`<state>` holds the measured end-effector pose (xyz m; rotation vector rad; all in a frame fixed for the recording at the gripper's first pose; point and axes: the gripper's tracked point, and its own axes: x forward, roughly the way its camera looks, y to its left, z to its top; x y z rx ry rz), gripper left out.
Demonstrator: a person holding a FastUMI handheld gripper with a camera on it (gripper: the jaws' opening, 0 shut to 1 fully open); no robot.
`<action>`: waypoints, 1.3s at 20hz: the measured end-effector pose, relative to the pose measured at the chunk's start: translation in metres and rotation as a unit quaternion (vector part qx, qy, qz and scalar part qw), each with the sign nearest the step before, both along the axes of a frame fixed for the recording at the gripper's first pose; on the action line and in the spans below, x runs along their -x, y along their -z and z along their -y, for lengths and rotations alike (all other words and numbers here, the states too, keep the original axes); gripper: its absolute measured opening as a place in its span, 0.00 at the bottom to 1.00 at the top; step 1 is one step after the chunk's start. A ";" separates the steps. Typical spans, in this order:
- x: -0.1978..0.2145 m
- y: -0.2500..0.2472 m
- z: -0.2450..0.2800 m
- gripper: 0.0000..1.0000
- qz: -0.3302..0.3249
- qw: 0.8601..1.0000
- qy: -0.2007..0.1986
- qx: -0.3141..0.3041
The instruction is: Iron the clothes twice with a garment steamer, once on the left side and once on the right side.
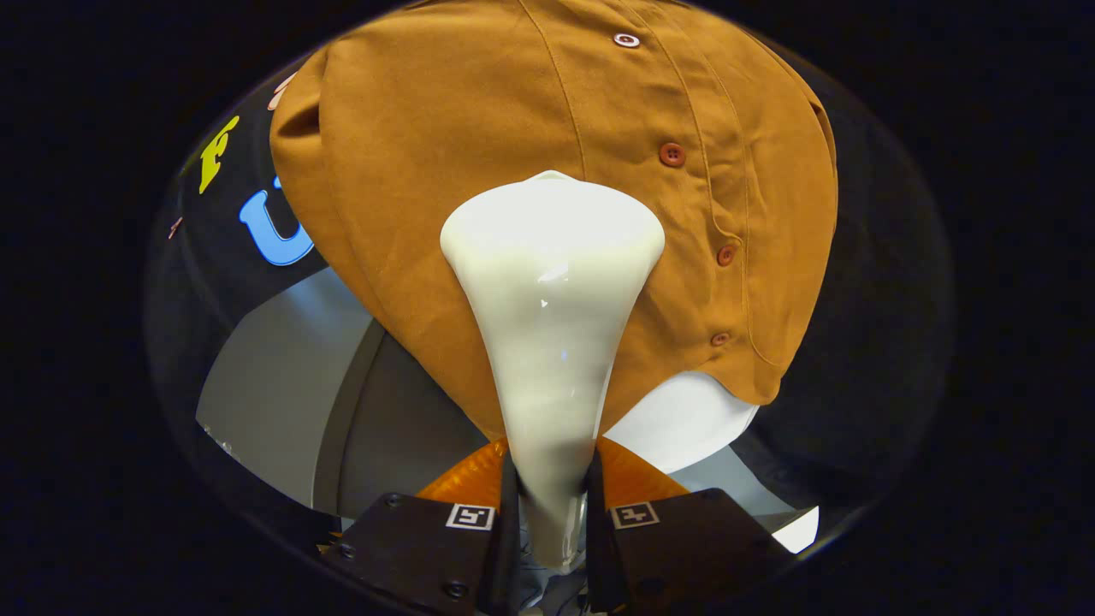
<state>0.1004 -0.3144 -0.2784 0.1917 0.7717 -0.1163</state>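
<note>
Holding item: garment steamer (552,325), cream, clamped at its narrow handle between both fingers of the gripper (552,522). Long axis: runs straight ahead from the fingers; wide head points forward, at or close against the shirt (428,171). Shirt: brown, hanging, button row (672,155) beside the head on one side, a white form (684,419) showing below the hem. Progress: judged mid-pass on the panel beside the buttons; completed passes cannot be told; the other side probably remains.

Screwed tool (552,513) blocks, seemingly square-coded tags
</note>
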 end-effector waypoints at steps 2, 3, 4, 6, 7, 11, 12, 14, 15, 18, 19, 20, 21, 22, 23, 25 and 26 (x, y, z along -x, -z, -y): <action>0.010 0.005 0.003 0.34 -0.010 1.000 0.005 0.000; 0.015 0.004 0.005 0.34 -0.013 1.000 0.007 0.001; 0.020 0.003 0.006 0.34 -0.012 1.000 0.009 0.002; 0.028 -0.005 0.009 0.34 -0.005 1.000 0.014 0.007; 0.031 -0.011 0.010 0.34 0.001 1.000 0.017 0.009; 0.031 -0.049 0.023 0.34 0.044 0.998 0.031 0.020; 0.030 -0.060 0.030 0.34 0.057 0.997 0.038 0.024; 0.027 -0.086 0.046 0.34 0.083 0.995 0.053 0.032; 0.026 -0.100 0.054 0.34 0.097 0.993 0.060 0.036; 0.017 -0.140 0.079 0.34 0.139 0.986 0.076 0.056; 0.013 -0.152 0.087 0.34 0.153 0.983 0.083 0.059; 0.009 -0.164 0.096 0.34 0.167 0.980 0.092 0.063; 0.005 -0.175 0.104 0.34 0.178 0.977 0.099 0.069; 0.002 -0.188 0.112 0.34 0.189 0.974 0.103 0.071; -0.001 -0.197 0.118 0.34 0.198 0.972 0.104 0.072; -0.012 -0.209 0.125 0.34 0.210 0.970 0.104 0.071; -0.018 -0.215 0.129 0.34 0.215 0.969 0.105 0.069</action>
